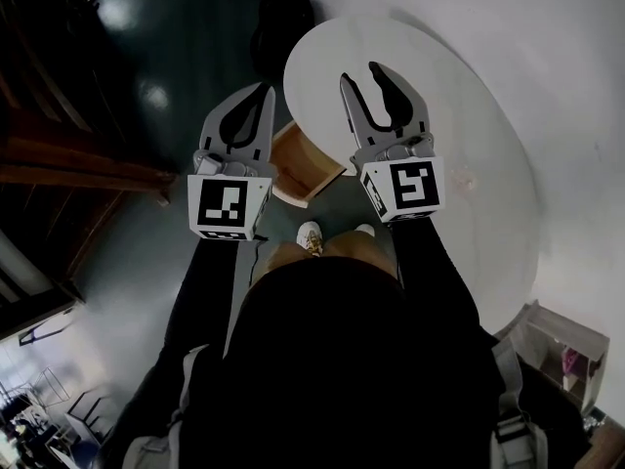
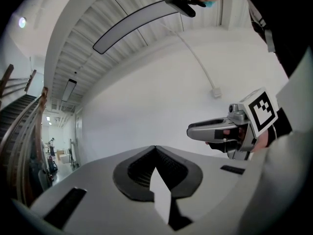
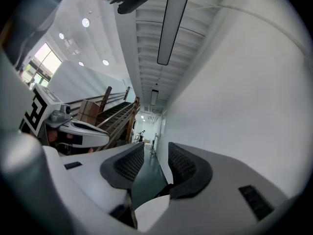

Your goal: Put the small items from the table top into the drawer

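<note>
- The floor (image 1: 176, 47) is dark and glossy and fills the left of the head view; a black object (image 1: 283, 22), too dim to name, sits on it at the table's far edge
- The table (image 1: 488, 96) is round and white; the part of its top in view carries no small items that I can make out, only a faint mark near the right gripper
- The person stands at the table's near-left edge, both arms forward, one pale shoe (image 1: 310, 234) showing below
- The drawer (image 1: 298, 164) is light wood and stands pulled out from under the table, between and below the two grippers; the part of its inside that shows is plain wood, the rest is hidden, so I cannot say whether the items lie in it
- The left gripper (image 1: 266, 88) is held level above the floor, its tips touching, with nothing between the jaws
- The right gripper (image 1: 361, 72) is held level over the table's edge, jaws well apart and empty
- Judgement: with no items in sight on top, the sorting looks either finished or not begun; scan the hidden part of the table first; if it is bare, lower the closed left gripper to the drawer front and push squarely, along its runners, so it does not jam; keep the right gripper clear of the table's rim
</note>
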{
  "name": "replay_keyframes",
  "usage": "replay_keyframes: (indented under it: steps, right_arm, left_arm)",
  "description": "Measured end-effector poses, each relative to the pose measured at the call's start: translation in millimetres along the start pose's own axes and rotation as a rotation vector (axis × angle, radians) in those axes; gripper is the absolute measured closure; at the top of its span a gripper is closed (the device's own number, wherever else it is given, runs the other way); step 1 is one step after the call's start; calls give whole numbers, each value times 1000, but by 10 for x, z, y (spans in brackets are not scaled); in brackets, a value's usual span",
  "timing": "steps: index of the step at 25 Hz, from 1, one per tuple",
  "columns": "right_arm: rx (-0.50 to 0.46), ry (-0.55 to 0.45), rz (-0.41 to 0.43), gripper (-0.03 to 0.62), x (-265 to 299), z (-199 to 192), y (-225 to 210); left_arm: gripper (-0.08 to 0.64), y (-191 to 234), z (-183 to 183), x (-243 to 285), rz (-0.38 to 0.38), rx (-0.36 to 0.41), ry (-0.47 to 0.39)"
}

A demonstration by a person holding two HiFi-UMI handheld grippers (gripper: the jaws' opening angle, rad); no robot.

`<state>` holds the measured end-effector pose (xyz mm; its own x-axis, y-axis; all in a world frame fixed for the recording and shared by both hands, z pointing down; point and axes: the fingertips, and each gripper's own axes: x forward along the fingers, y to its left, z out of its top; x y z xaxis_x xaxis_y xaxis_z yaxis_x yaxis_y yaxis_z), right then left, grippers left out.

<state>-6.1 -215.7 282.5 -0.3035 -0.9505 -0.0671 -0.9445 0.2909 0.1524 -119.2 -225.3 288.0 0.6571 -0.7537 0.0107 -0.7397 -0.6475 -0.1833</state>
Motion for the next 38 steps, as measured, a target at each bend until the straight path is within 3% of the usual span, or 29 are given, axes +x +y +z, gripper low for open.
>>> replay_keyframes:
  steps: [7,24,32,38]
  right_arm:
    - [16,23,-66,423,-199,-64,-326]
    - [-18,80,-433,423,-1753,-213,-2147]
    - [1,90,-544,425,-2418,-306,-2697]
    - [20,113,-549,425,-2572,-441,-2820]
  left_arm:
    - [545,-331,134,245,-81,17,-17]
    - [545,-2338,479,1305,-453,-4,-98]
    - [545,-3153,524,1539,-549,14,-100]
    - [545,-3400,489,1589,-570,15,-88]
